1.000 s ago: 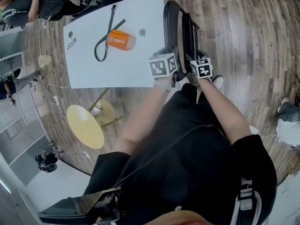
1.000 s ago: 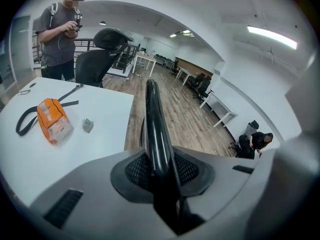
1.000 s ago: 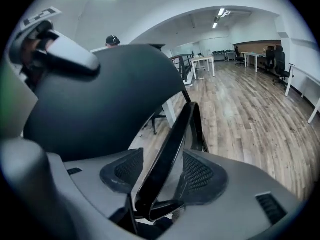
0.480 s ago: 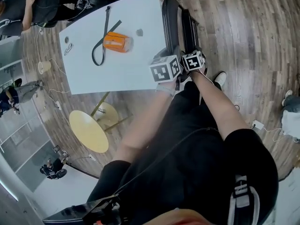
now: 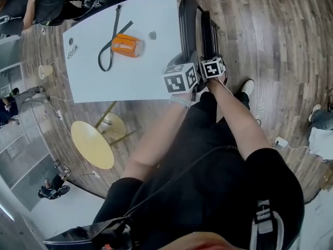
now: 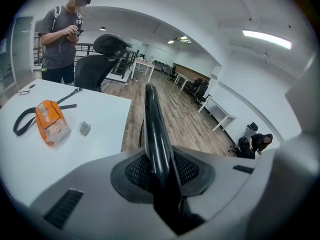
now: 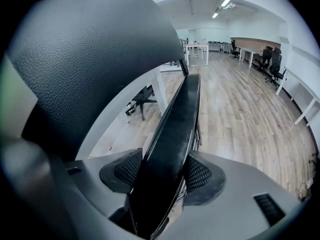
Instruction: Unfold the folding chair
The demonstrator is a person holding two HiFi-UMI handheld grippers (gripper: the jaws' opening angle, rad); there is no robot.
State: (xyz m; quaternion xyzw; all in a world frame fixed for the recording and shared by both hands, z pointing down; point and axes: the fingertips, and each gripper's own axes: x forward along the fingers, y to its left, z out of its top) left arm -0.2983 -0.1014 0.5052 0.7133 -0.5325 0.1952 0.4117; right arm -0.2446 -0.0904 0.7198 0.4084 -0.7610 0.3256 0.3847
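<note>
White table [image 5: 130, 72] bearing orange pouch [image 5: 126, 45], black strap [image 5: 117, 20], small grey object [image 5: 152, 35], wood floor [image 5: 270, 30] under table and folding chair [image 5: 188, 22]

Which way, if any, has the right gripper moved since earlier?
Yes: head view shows the right gripper shifted leftward, nearer the table edge; its jaws have just been closing, the folding chair between them.

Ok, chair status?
Left gripper clamped on frame tube. Right gripper: jaws just closing on flat panel. Folding chair not yet unfolded; white table close beside.
</note>
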